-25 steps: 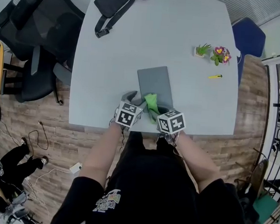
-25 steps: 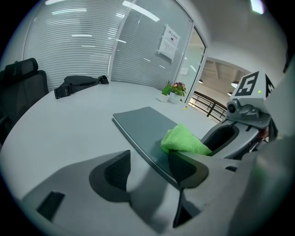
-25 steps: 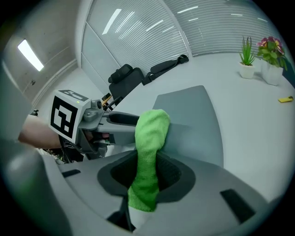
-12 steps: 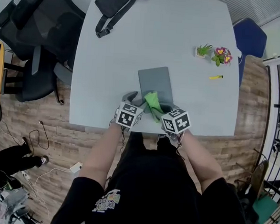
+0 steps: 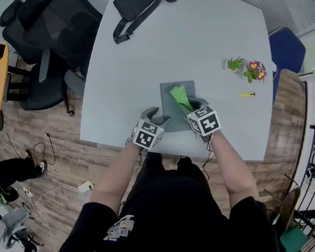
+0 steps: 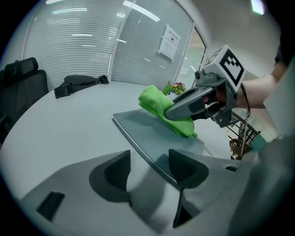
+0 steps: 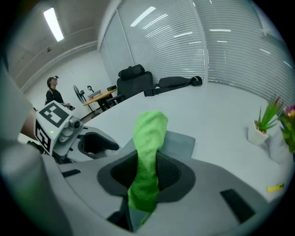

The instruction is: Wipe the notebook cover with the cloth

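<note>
On the notebook (image 5: pixel 169 112), seen from my head, the cloth (image 5: pixel 180 94) now sits toward the far end of the cover; a second ago it lay at the near edge. My right gripper (image 5: pixel 191 106) has pushed forward over the notebook with it, while my left gripper (image 5: pixel 153 116) has stayed at the notebook's near-left corner. I take that as one stroke laid down the length of the cover, so the wiping is under way, not finished.

From my left gripper (image 6: pixel 147 168), the jaws stand apart with the notebook's (image 6: pixel 147 126) near edge running between them, and they grip nothing. Whether a jaw presses on the cover I cannot tell. Beyond, the right gripper (image 6: pixel 193 101) lies across the cloth (image 6: pixel 159 102) on the notebook.

From my right gripper (image 7: pixel 146 174), the jaws are closed on the cloth (image 7: pixel 148 136), whose free end bunches up ahead over the notebook (image 7: pixel 180 140). The left gripper (image 7: pixel 90 144) waits at the notebook's left.
</note>
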{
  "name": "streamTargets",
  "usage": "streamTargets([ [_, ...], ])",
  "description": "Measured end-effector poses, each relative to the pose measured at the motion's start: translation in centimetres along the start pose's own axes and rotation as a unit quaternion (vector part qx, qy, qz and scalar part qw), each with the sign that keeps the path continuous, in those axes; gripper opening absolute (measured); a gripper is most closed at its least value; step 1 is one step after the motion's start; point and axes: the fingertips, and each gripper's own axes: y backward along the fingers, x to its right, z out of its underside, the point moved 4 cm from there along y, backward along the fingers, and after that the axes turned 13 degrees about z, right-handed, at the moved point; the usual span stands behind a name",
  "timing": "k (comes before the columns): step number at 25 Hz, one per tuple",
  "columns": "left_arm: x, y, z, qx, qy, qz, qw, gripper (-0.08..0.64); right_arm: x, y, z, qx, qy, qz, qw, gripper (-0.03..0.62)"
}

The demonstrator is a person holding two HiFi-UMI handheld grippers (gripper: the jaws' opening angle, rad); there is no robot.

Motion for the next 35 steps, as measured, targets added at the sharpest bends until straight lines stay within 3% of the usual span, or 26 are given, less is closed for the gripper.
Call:
streamTargets([
  [7, 0.0, -0.1, 0.1, 0.001, 0.001, 0.001, 1.0, 0.261, 3.5, -3.4, -3.1, -0.007, 0.049, 0.035, 0.998, 0.11],
  [15, 0.1, -0.1, -0.1, 0.004, 0.002, 0.002, 1.0, 0.261, 4.6, -6.4, -4.8, -0.015, 0.12, 0.052, 0.991, 0.11],
  [35, -0.1, 0.1, 0.0, 0.003, -0.002, 0.0, 1.0, 0.261, 2.3, -4.1, -1.3, -0.016, 0.083, 0.042, 0.996, 0.11],
])
